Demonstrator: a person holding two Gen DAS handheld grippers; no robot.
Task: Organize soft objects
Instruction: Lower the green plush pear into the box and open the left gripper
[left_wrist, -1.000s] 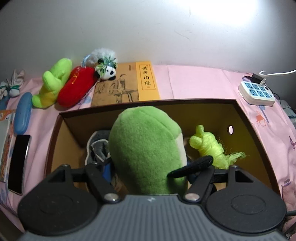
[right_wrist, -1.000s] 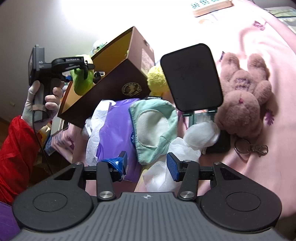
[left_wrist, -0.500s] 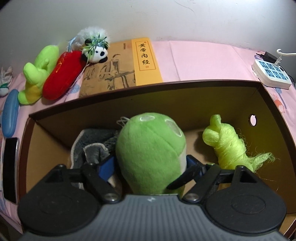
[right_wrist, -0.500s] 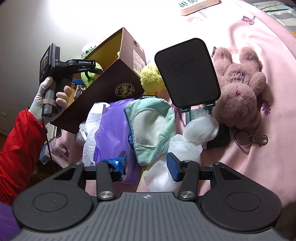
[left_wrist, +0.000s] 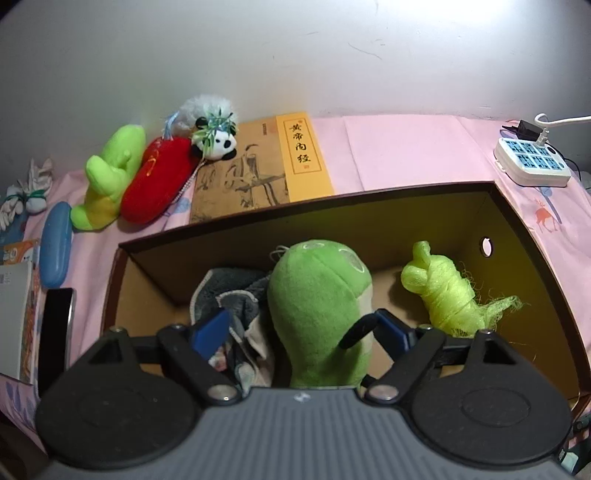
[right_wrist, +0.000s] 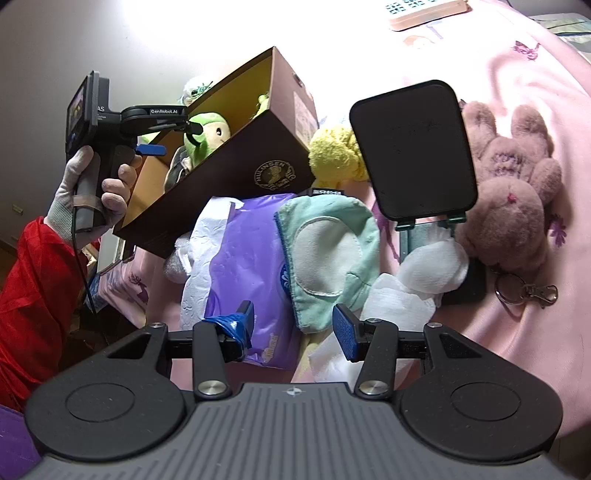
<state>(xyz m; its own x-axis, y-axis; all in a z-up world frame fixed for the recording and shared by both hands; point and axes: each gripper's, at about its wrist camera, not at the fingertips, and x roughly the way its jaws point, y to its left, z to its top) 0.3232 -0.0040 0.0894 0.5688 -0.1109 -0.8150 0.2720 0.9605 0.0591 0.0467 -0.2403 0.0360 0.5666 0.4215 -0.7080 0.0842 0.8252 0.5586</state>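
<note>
A green plush frog (left_wrist: 319, 306) stands inside the brown cardboard box (left_wrist: 369, 210), between a grey cloth (left_wrist: 231, 291) and a lime yarn bundle (left_wrist: 441, 291). My left gripper (left_wrist: 301, 328) is open, its jaws spread on either side of the frog; it also shows in the right wrist view (right_wrist: 173, 138) over the box (right_wrist: 236, 162). My right gripper (right_wrist: 293, 326) is open and empty above a mint green pouch (right_wrist: 332, 254) and a purple tissue pack (right_wrist: 247, 273). A pink plush bear (right_wrist: 513, 184) lies to the right.
Behind the box lie a lime plush (left_wrist: 110, 181), a red plush (left_wrist: 159, 181), a panda toy (left_wrist: 216, 142), a book (left_wrist: 266, 170) and a power strip (left_wrist: 532, 164). A black tablet stand (right_wrist: 413, 147), a yellow plush (right_wrist: 336, 157), white tissues (right_wrist: 428, 269) and a keyring (right_wrist: 524, 290) lie on the pink cloth.
My left gripper has opened and let go of the green frog, which now rests in the box, and has drawn back a little. The right gripper has stayed open in place.
</note>
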